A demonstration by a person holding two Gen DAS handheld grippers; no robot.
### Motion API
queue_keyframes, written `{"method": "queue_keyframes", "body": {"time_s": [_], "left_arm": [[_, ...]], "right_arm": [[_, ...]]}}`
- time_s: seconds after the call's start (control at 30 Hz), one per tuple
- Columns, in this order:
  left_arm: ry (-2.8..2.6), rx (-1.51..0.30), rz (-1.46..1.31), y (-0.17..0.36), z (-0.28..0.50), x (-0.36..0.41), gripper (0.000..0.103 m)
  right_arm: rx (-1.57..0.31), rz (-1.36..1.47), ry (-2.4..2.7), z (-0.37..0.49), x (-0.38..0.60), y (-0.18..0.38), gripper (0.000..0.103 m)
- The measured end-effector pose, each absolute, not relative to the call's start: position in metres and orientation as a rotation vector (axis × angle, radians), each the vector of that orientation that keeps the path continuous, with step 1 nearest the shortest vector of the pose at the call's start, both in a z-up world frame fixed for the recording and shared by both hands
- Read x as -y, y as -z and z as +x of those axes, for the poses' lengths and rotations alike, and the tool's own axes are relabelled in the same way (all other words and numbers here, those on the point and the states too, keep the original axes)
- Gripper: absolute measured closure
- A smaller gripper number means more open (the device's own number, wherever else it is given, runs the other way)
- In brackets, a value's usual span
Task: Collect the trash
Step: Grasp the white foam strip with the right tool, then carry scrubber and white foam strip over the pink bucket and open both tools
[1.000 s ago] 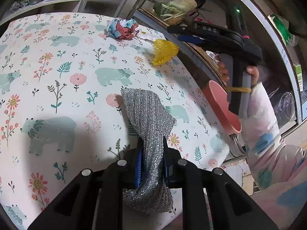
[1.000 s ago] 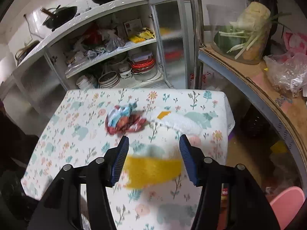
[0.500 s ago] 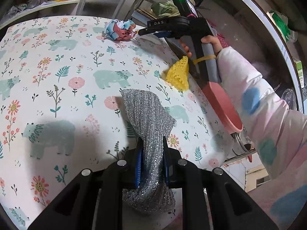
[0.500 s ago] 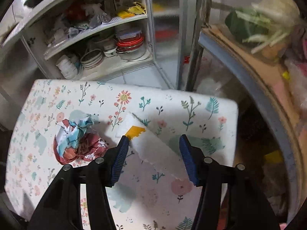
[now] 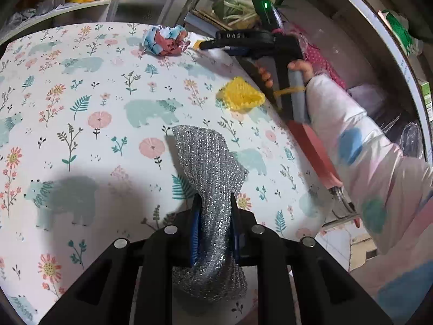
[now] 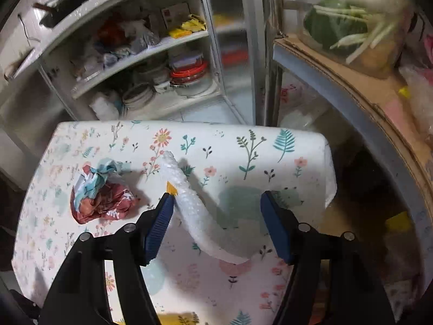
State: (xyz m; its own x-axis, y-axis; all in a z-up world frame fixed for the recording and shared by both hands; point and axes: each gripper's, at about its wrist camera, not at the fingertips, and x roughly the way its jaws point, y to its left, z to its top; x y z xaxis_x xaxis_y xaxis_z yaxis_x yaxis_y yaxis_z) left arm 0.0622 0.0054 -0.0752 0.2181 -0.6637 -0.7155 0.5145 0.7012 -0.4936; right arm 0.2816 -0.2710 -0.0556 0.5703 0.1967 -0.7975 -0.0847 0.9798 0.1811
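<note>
Two grippers are at work: the left gripper (image 5: 213, 227) pinches a silver sparkly scrubbing cloth (image 5: 208, 168). The right gripper (image 6: 216, 216), jaws opening, straddles a white bubbly foam strip (image 6: 189, 203) on the floral tablecloth (image 6: 243, 149); next, I judge, it must close on it.

Worktop (image 6: 311, 146): covered in floral bear-print cloth.
Cupboard (image 6: 151, 54): open shelves, stacked bowls (image 6: 138, 96), red-lidded containers (image 6: 189, 71).
Side shelf: cardboard sheet (image 6: 349, 78), bagged green vegetables (image 6: 351, 27).

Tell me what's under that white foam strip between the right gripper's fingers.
Under the white foam strip lies the floral tablecloth, with the strip's shadow beside it. Whatever sits directly beneath the strip is covered. The right gripper is opening around it, pads not pressing.
</note>
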Motion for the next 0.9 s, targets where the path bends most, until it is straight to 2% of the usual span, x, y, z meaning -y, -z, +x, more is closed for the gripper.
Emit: {"method": "queue_keyframes", "body": {"time_s": [0.2, 0.23, 0.27, 0.33, 0.43, 0.57, 0.8, 0.9], "left_arm": [[0.809, -1.077, -0.155, 0.074, 0.062, -0.003, 0.086], [0.81, -1.076, -0.153, 0.074, 0.061, -0.002, 0.085], [0.815, -1.077, -0.154, 0.075, 0.06, -0.001, 0.085], [0.817, -1.078, -0.148, 0.074, 0.059, 0.0, 0.085], [0.824, -1.072, -0.153, 0.071, 0.058, 0.003, 0.085], [0.857, -1.007, -0.143, 0.057, 0.052, 0.008, 0.085], [0.835, -0.916, -0.06, 0.035, 0.042, 0.02, 0.085], [0.811, -0.927, 0.008, 0.034, 0.041, 0.033, 0.086]], "right_arm": [[-1.001, 0.041, -0.069, 0.269, 0.244, 0.057, 0.036], [-1.008, 0.007, -0.056, 0.269, 0.238, 0.058, 0.041], [-1.007, -0.021, -0.052, 0.264, 0.232, 0.057, 0.055], [-1.026, 0.016, -0.076, 0.257, 0.228, 0.054, 0.069], [-0.983, 0.201, -0.081, 0.236, 0.237, 0.04, 0.074], [-0.836, 0.406, -0.105, 0.193, 0.26, 0.005, 0.074], [-0.612, 0.339, -0.172, 0.11, 0.253, -0.069, 0.074], [-0.572, 0.327, -0.181, 0.084, 0.255, -0.081, 0.074]]}}
